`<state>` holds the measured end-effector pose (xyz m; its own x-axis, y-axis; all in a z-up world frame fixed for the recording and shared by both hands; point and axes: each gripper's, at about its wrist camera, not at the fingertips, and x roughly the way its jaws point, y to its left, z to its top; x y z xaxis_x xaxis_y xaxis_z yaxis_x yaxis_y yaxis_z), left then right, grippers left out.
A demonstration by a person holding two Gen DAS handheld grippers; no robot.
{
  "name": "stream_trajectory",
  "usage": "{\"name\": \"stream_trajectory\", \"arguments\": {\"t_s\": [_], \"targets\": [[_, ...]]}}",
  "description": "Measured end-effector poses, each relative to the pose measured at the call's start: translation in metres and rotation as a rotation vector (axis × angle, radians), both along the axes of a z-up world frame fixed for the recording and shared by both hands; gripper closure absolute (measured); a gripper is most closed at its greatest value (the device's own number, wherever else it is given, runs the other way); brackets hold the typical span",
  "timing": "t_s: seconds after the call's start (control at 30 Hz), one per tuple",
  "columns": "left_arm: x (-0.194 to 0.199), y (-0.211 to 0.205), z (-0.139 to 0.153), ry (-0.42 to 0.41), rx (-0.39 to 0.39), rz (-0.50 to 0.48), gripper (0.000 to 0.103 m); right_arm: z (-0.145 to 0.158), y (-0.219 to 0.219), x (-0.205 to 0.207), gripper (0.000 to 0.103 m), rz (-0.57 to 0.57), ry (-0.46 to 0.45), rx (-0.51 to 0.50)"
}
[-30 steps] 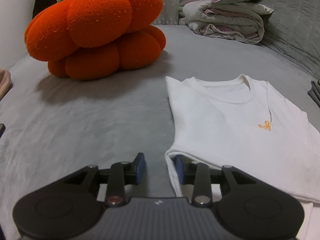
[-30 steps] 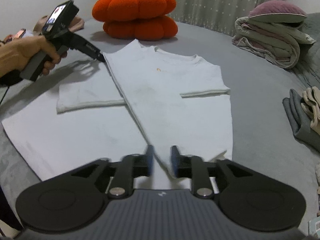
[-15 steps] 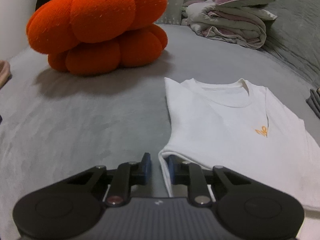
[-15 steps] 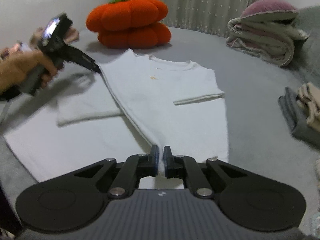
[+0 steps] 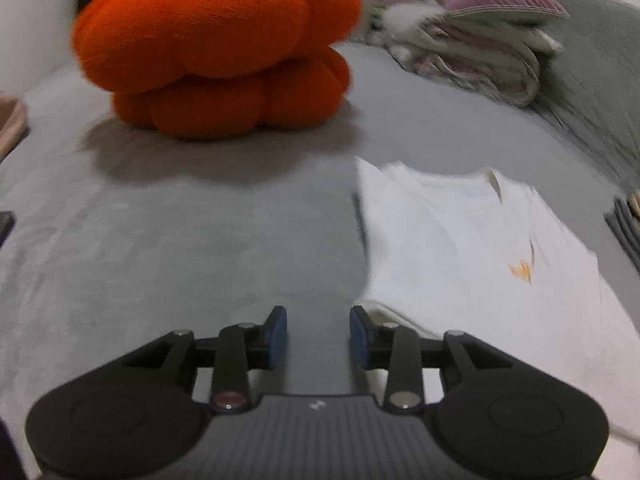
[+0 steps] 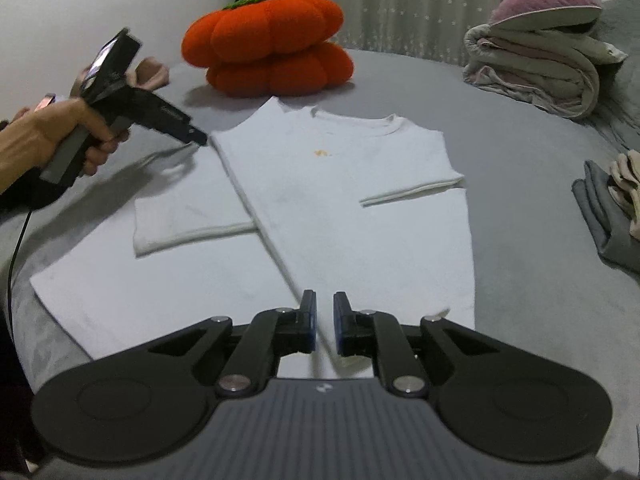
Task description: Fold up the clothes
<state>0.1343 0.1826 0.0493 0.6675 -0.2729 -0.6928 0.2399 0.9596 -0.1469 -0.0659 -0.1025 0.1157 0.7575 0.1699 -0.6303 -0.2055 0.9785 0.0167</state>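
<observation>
A white T-shirt (image 6: 340, 200) with a small orange mark lies on the grey bed, folded lengthwise along a diagonal crease, one sleeve (image 6: 192, 220) lying on the lower layer. My right gripper (image 6: 325, 322) sits at the hem end of that crease, its jaws a narrow gap apart and cloth showing between them. My left gripper (image 5: 318, 334) is open over bare bedding, its right finger (image 5: 360, 330) against the folded edge of the T-shirt (image 5: 460, 248). In the right wrist view a person's hand (image 6: 60, 136) holds the left gripper (image 6: 196, 140) by the shirt's shoulder.
An orange pumpkin cushion (image 5: 216, 52) (image 6: 272, 48) stands behind the shirt. Folded blankets with a purple pillow (image 6: 540, 60) are stacked at the back right. Grey and beige folded clothes (image 6: 608, 216) lie at the right edge. A pink item (image 6: 150, 74) lies at the back left.
Both grippers closed on the shirt's folded edge half a second ago and have since opened, the left one wide, the right one slightly. The left view has shifted toward the pumpkin.
</observation>
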Motion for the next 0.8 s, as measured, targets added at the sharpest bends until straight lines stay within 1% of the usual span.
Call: {"name": "stream_trajectory", "arguments": {"t_s": [0.03, 0.1, 0.17, 0.23, 0.3, 0.37, 0.53, 0.57, 0.6, 0.63, 0.67, 0.8], "targets": [[0.000, 0.004, 0.002, -0.009, -0.028, 0.021, 0.068, 0.001, -0.001, 0.000, 0.090, -0.004, -0.002, 0.006], [0.002, 0.003, 0.003, -0.021, -0.096, 0.018, 0.067, 0.001, 0.000, 0.001, 0.090, -0.007, -0.003, 0.010], [0.004, -0.013, 0.002, -0.040, -0.077, -0.009, 0.066, 0.000, 0.002, 0.002, 0.090, -0.004, 0.000, 0.010], [0.006, -0.028, 0.000, -0.059, -0.057, -0.037, 0.063, -0.001, 0.004, 0.003, 0.089, -0.001, 0.003, 0.008], [0.013, -0.042, -0.003, -0.068, -0.029, -0.045, 0.054, -0.003, 0.005, 0.004, 0.089, -0.005, 0.006, 0.007], [0.018, -0.045, -0.006, -0.065, -0.031, -0.043, 0.053, -0.004, 0.004, 0.005, 0.089, -0.011, 0.007, 0.007], [0.031, -0.050, -0.014, -0.055, -0.039, -0.037, 0.053, -0.006, -0.002, 0.008, 0.089, -0.039, 0.009, 0.013], [0.034, -0.051, -0.016, -0.054, -0.040, -0.036, 0.057, -0.006, -0.003, 0.009, 0.089, -0.041, 0.011, 0.015], [0.037, -0.052, -0.017, -0.052, -0.042, -0.034, 0.068, -0.006, -0.003, 0.009, 0.089, -0.042, 0.012, 0.017], [0.039, -0.054, -0.019, -0.050, -0.043, -0.033, 0.077, -0.006, -0.003, 0.010, 0.089, -0.043, 0.014, 0.019], [0.042, -0.055, -0.020, -0.048, -0.045, -0.032, 0.091, -0.007, -0.004, 0.010, 0.089, -0.045, 0.015, 0.021], [0.053, -0.059, -0.027, -0.040, -0.051, -0.027, 0.094, -0.008, -0.004, 0.011, 0.089, -0.038, 0.018, 0.025]]}}
